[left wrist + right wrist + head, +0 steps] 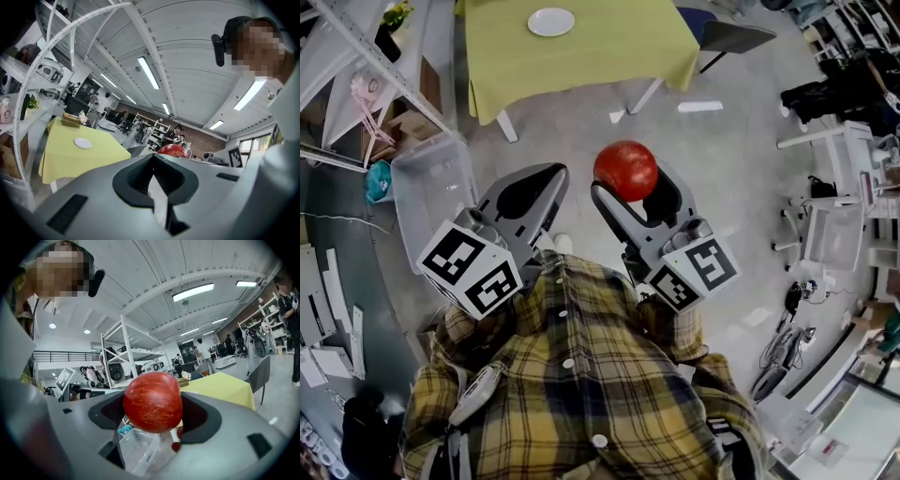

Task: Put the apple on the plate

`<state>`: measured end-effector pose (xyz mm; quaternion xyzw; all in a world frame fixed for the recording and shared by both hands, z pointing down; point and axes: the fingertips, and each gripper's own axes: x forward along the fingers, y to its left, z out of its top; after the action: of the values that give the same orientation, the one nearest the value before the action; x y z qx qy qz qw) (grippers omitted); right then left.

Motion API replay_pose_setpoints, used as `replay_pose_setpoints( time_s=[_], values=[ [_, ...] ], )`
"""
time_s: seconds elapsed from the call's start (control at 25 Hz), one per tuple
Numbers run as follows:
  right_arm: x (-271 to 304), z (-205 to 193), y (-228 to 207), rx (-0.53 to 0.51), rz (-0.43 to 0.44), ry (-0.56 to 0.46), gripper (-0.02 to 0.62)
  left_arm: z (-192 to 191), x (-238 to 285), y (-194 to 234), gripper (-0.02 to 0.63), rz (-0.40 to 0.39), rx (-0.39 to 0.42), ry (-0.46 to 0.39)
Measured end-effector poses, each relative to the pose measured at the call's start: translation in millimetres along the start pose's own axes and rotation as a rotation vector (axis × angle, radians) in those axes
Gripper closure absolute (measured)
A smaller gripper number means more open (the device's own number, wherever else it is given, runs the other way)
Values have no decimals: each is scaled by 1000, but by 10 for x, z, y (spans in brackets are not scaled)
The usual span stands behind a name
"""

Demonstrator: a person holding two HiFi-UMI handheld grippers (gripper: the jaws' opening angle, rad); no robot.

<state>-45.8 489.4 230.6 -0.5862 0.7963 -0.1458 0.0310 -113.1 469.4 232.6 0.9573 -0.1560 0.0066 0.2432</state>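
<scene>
Apple (625, 169) tight between right tongs (631, 181), left tongs (555, 172) closed together; plate (551, 22) apart on table (591, 56).

Grey concrete floor (741, 187), scuffed. Bench (581, 56) under a yellow-green cloth at the far side, with a dark chair (733, 37) off its right corner. White metal shelving (356, 56) along the left, a clear plastic bin (431, 192) at its foot. White ribbed ceiling (187, 56), strip lights (148, 72) lit. Far wall (201, 137) is brick.
</scene>
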Motion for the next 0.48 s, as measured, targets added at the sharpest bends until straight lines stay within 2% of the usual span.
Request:
replay_pose_setpoints(
  time_s=[0.24,0.48],
  values=[
    [201,-56,-65,29,19,18,258,38,13,250,598,34,-18,4],
    [575,-26,-203,45,6,22,258,207,140,631,598,31,-29,-6]
  ],
)
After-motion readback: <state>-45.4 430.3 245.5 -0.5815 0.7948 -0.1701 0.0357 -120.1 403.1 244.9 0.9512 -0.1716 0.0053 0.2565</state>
